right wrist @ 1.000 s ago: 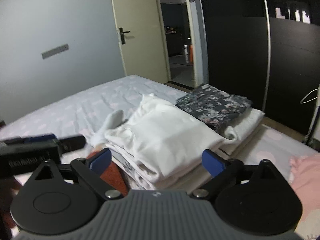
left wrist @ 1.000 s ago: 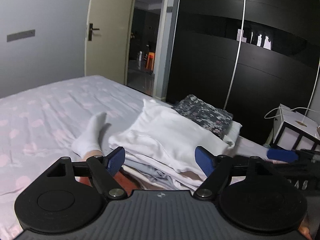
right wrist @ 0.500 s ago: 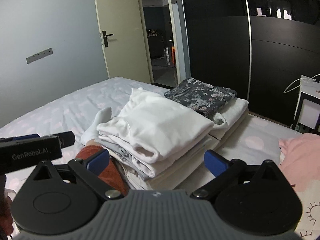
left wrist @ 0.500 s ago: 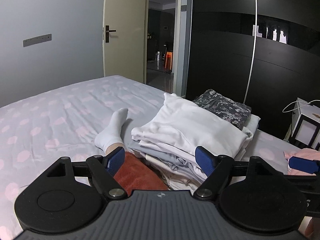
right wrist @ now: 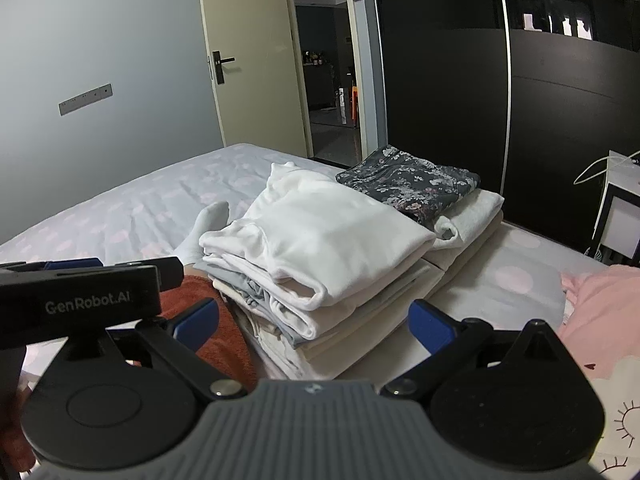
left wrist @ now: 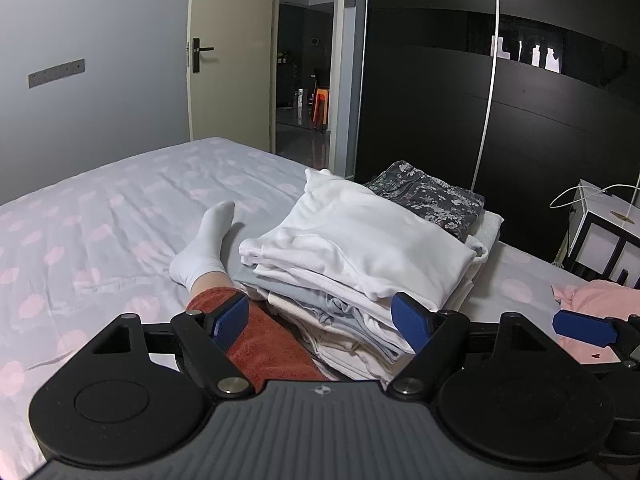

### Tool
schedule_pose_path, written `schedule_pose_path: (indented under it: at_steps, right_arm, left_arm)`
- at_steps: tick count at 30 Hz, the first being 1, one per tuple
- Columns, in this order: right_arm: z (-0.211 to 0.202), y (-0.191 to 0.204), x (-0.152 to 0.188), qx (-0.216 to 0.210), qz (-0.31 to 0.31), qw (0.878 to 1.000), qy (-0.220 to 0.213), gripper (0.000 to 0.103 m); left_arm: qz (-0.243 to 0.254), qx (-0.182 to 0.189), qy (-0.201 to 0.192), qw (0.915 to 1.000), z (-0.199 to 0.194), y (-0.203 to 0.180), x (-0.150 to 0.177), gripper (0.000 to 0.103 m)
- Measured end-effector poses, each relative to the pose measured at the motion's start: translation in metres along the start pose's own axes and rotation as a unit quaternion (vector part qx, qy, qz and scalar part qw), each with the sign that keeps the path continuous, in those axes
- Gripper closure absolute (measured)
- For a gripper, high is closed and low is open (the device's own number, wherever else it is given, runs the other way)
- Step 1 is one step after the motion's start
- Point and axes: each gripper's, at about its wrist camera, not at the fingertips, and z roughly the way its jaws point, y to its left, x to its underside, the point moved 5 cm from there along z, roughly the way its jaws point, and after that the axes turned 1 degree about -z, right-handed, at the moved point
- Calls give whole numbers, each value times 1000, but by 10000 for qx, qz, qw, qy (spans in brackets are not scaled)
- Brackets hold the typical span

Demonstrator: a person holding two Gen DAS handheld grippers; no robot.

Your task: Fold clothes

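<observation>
A stack of folded clothes (left wrist: 360, 252) lies on the bed, with a white top piece and a dark floral piece (left wrist: 428, 196) behind it. It also shows in the right wrist view (right wrist: 320, 240). A pink garment (right wrist: 596, 312) lies unfolded at the right; it also shows in the left wrist view (left wrist: 600, 304). My left gripper (left wrist: 320, 320) is open and empty, just in front of the stack. My right gripper (right wrist: 316, 320) is open and empty, also in front of the stack. The left gripper's body (right wrist: 80, 300) shows at the left of the right wrist view.
The person's leg in red trousers (left wrist: 264, 344) and a white sock (left wrist: 204, 244) lies left of the stack. The bed sheet (left wrist: 100, 220) has pink dots. A black wardrobe (left wrist: 500, 100) and a white bedside box (left wrist: 604, 224) stand to the right. The door (left wrist: 232, 60) is open.
Both grippers have pulled back and up from the stack, so more of the bed and the pink garment shows. Both stay open and empty.
</observation>
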Motion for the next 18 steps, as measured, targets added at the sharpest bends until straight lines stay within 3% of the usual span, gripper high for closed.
schedule_pose_path:
  at_steps: [18]
  right_arm:
    - [-2,3,0,-44,4,10000,-54,1]
  left_arm:
    - [31,18,-81,10000,-5,-2,-1,25]
